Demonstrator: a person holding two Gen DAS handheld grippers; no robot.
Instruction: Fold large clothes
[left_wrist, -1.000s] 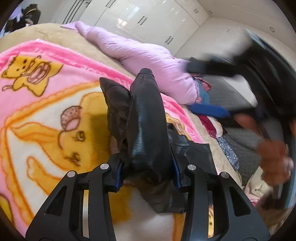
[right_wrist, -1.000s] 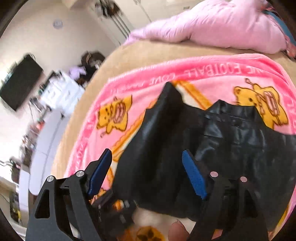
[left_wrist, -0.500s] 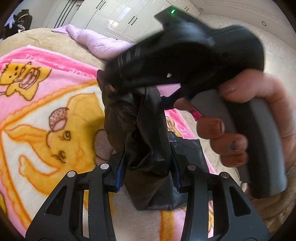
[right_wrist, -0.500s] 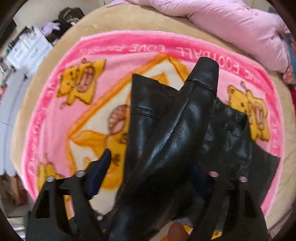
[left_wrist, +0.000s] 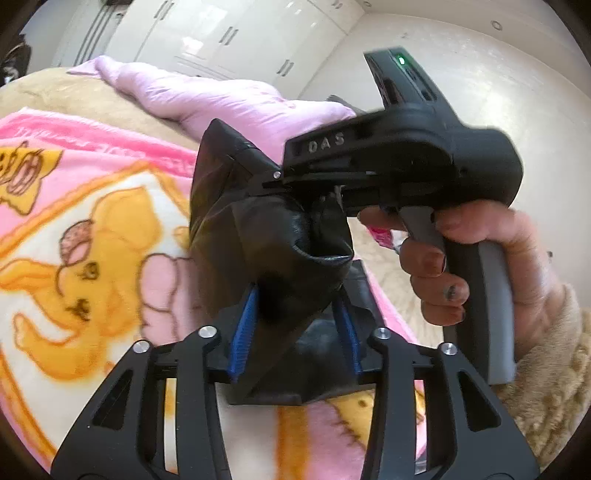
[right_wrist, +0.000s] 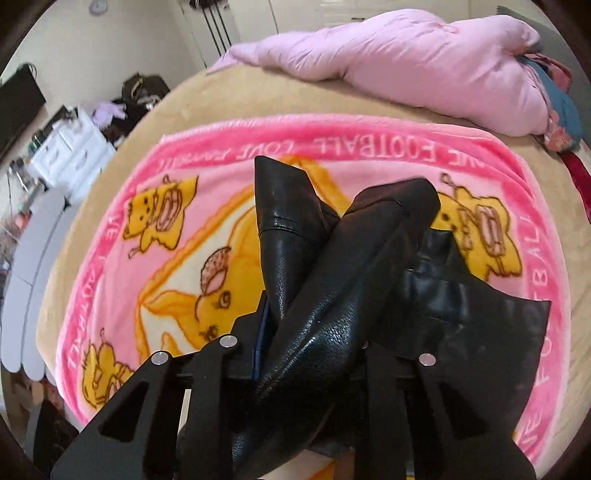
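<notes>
A black leather garment (left_wrist: 266, 236) hangs bunched above the pink cartoon blanket (left_wrist: 92, 229). My left gripper (left_wrist: 293, 332) is shut on a thick fold of it between the blue pads (left_wrist: 242, 334). My right gripper (left_wrist: 295, 181) shows in the left wrist view, held by a hand, its jaws closed on the garment's upper part. In the right wrist view the garment (right_wrist: 332, 295) runs up between my right gripper's (right_wrist: 310, 332) fingers, which are shut on it; two long folded parts stick up and a flat panel (right_wrist: 491, 332) lies on the blanket (right_wrist: 369, 147).
A pale pink padded jacket (right_wrist: 406, 59) lies along the bed's far edge, with other clothes (right_wrist: 561, 103) at its right end. The tan bed cover (right_wrist: 258, 96) surrounds the blanket. White cupboards (left_wrist: 229, 37) stand behind; drawers and clutter (right_wrist: 74, 144) sit left.
The right gripper came in from the right, closed on the black garment just above the left gripper, and lifted it. The left gripper kept its hold.
</notes>
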